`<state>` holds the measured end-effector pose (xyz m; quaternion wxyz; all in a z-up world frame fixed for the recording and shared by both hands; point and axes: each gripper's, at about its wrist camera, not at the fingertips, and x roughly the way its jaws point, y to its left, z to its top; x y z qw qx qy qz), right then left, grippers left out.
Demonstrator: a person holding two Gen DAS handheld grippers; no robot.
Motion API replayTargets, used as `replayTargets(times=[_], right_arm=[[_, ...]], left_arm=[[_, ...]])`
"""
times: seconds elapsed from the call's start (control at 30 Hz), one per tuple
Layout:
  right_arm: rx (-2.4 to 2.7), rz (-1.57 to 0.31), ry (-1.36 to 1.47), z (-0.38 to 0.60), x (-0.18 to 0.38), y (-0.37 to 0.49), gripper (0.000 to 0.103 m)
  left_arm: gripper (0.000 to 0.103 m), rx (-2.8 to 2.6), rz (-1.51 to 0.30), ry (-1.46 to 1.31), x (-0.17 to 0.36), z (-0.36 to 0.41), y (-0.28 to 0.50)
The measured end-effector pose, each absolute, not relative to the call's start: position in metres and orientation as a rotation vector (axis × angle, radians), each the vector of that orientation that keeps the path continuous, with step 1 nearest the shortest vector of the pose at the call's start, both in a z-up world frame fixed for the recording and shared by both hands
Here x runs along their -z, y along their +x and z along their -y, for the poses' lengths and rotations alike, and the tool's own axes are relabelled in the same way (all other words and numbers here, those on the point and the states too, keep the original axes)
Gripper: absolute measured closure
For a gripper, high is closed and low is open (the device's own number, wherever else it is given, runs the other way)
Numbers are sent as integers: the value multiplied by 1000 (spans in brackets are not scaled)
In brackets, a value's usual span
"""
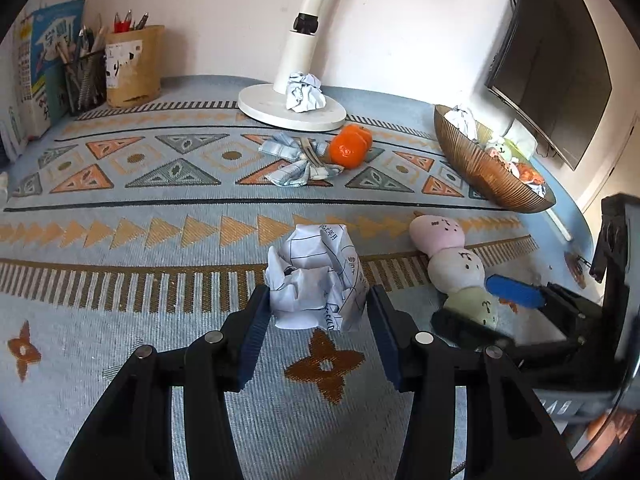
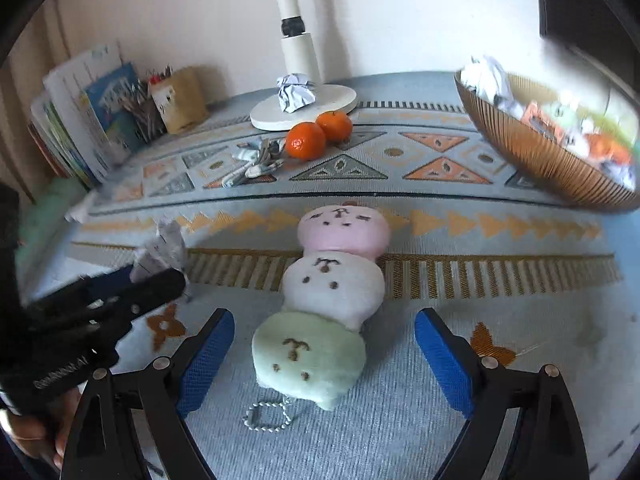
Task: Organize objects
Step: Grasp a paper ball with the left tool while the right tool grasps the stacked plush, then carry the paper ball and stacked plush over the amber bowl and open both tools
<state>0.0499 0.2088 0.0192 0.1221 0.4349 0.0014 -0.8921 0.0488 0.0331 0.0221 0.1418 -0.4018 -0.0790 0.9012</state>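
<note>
A crumpled white paper ball (image 1: 318, 280) lies on the patterned cloth. My left gripper (image 1: 318, 308) is open around it, a finger on each side, with small gaps; it also shows in the right wrist view (image 2: 160, 276). A plush toy of three stacked balls, pink, white and green (image 2: 332, 292), lies on the cloth with a bead chain (image 2: 266, 416) at its green end. My right gripper (image 2: 324, 344) is open wide around the green end without touching it. In the left wrist view the plush (image 1: 452, 256) lies at the right, with the right gripper (image 1: 488, 304) over it.
A brown ribbed bowl (image 2: 532, 148) with paper and toys stands at the right. Two oranges (image 2: 318, 134), crumpled wrappers (image 2: 252, 162) and a lamp base (image 2: 304, 106) with a paper ball (image 2: 294, 92) are further back. Books and pen holders (image 1: 108, 68) stand at the back left.
</note>
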Motion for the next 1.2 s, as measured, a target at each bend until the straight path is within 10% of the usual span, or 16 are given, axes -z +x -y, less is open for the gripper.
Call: replayTargets(times=[0.47,0.6,1.2], right_arm=[[2647,-72,1339,-204,-15,48,15],[2655,-77,1282,-204,-20,53,53],[3034,445,754,-398,-160,47,55]], left_arm=[[56,-2629,275,-1166,-21,-27,49],[56,-2628,268,-1156,-23,-28,50],[58,-2435,4,-762,-141,-189,-3]])
